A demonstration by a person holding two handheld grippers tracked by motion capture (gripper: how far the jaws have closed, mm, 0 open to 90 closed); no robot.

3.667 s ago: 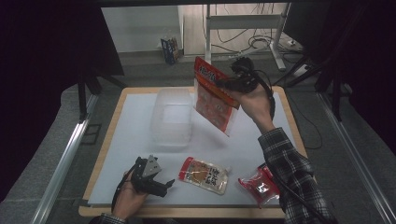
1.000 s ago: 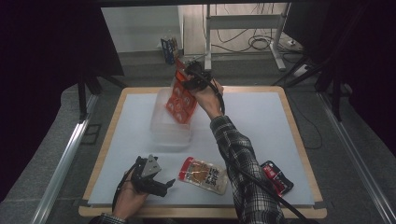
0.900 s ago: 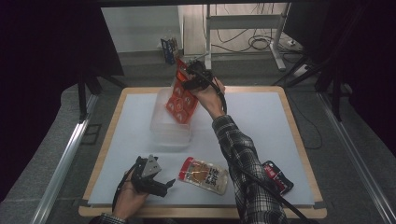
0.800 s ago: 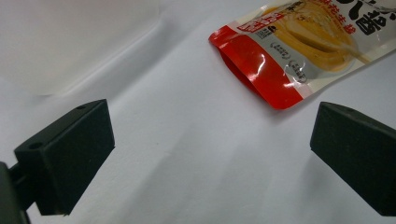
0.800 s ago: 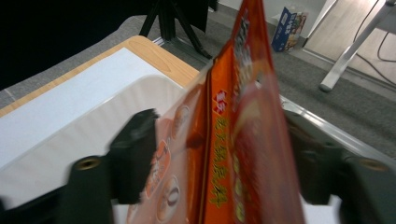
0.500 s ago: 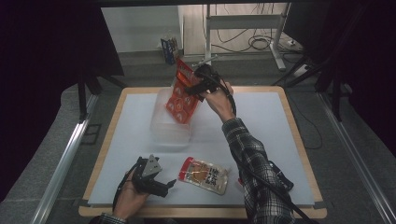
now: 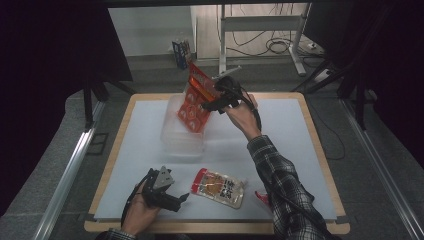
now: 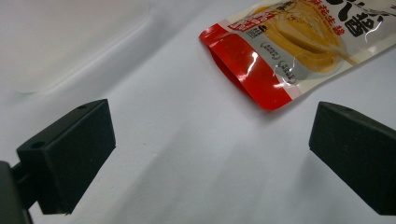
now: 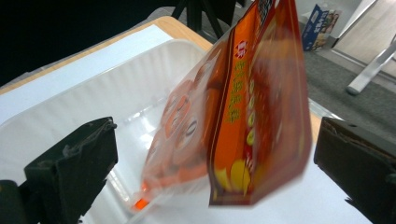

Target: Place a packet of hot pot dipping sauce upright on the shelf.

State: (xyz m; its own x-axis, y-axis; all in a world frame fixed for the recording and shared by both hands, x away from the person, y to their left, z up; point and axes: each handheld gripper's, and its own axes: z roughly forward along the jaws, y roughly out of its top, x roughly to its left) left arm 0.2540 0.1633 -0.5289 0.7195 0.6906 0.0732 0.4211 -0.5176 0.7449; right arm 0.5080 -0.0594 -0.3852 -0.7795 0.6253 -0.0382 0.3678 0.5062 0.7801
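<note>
Right gripper view: my right claw (image 9: 215, 154) has just been opening, releasing the orange snack bag (image 9: 243, 116) over the clear tub (image 9: 93, 93); my left claw (image 8: 210, 154) rests released.

1. The orange pouch (image 9: 243, 116) is glossy plastic film, creased, with soft highlights along its folds.
2. The bin (image 7: 175, 140) is translucent plastic, smooth and shiny, with ribbed walls that catch the light.
3. The noodle pouch (image 8: 289, 51) is slick printed film; its red end gleams and wrinkles.
4. The surface (image 7: 295, 145) carries a matt white sheet, smooth and even, inside a pale wood rim (image 7: 320, 150) with a dull finish.
5. The jaws of both grippers are matt black, hard and slightly grainy, like moulded plastic.
6. The sleeve (image 7: 285, 185) is soft checked cloth.
7. The floor (image 7: 385, 200) looks like rough grey carpet.
</note>
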